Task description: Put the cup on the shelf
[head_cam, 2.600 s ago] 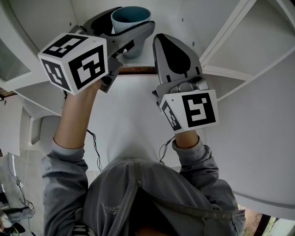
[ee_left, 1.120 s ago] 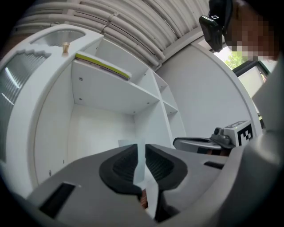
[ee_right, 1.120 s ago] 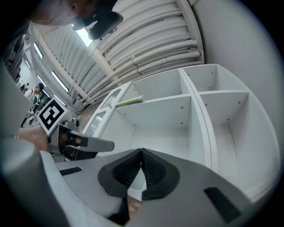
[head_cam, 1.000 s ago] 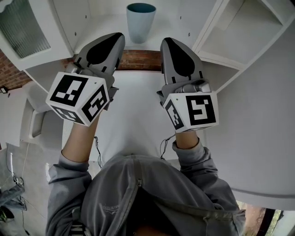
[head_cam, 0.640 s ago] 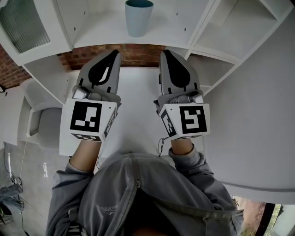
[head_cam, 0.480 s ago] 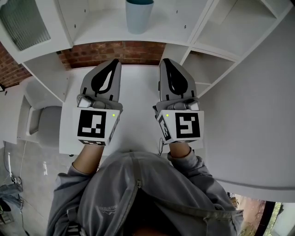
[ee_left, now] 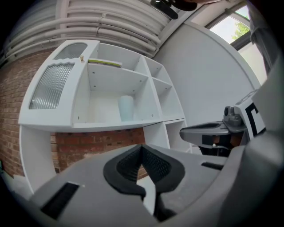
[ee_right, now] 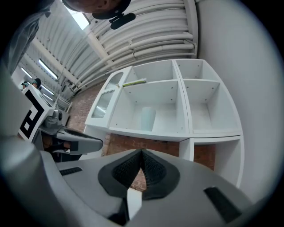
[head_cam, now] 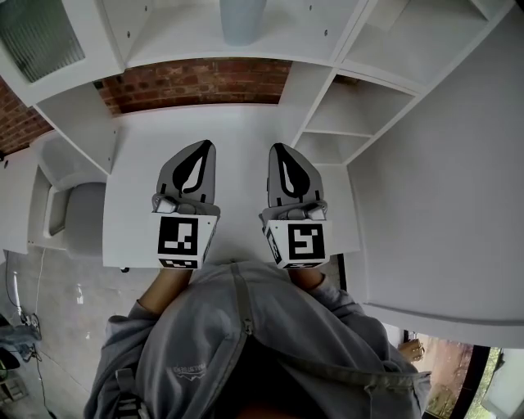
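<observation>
The pale blue cup (head_cam: 242, 20) stands upright on the white shelf (head_cam: 246, 57), cut off by the head view's top edge. It also shows in the left gripper view as the cup (ee_left: 126, 108) and in the right gripper view as the cup (ee_right: 147, 118), alone in the middle compartment. My left gripper (head_cam: 204, 147) and right gripper (head_cam: 277, 150) hover side by side over the white table (head_cam: 237, 123), well short of the shelf. Both are shut with nothing between the jaws.
A brick wall (head_cam: 196, 82) shows under the shelf. Open compartments (head_cam: 360, 110) lie to the right, and a ribbed-glass door (head_cam: 33, 37) to the left. A yellow-green strip (ee_left: 104, 63) lies on the upper shelf. A grey seat (head_cam: 78, 221) stands left of the table.
My left gripper let go of the cup, which stays on the shelf. Both grippers drew back from the shelf toward the person and now sit lower over the table.
</observation>
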Tool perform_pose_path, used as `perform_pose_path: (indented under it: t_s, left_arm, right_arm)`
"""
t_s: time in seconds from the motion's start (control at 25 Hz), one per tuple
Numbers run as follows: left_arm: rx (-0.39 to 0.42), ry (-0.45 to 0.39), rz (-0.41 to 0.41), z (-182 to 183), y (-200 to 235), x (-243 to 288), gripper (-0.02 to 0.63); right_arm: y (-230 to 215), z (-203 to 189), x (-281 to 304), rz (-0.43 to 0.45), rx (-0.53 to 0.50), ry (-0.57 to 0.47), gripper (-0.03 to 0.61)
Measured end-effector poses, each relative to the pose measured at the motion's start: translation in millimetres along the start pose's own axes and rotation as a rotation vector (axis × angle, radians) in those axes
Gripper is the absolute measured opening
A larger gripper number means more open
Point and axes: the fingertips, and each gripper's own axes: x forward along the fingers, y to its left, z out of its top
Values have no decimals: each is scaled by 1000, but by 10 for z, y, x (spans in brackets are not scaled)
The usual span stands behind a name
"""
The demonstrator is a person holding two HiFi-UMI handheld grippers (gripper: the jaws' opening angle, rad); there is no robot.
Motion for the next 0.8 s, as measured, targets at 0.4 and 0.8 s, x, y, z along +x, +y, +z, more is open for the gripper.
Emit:
perform_pose_path:
  t_s: [0.4, 0.8]
  left_arm:
    - [-33, 8, -2, -203, -60, -131, 6]
    - [-52, -1, -12, -202, -75, -158, 6]
  right_arm:
    - [192, -232, -96, 26, 17, 48, 26]
    - [175, -231, -93, 29, 9, 50, 26]
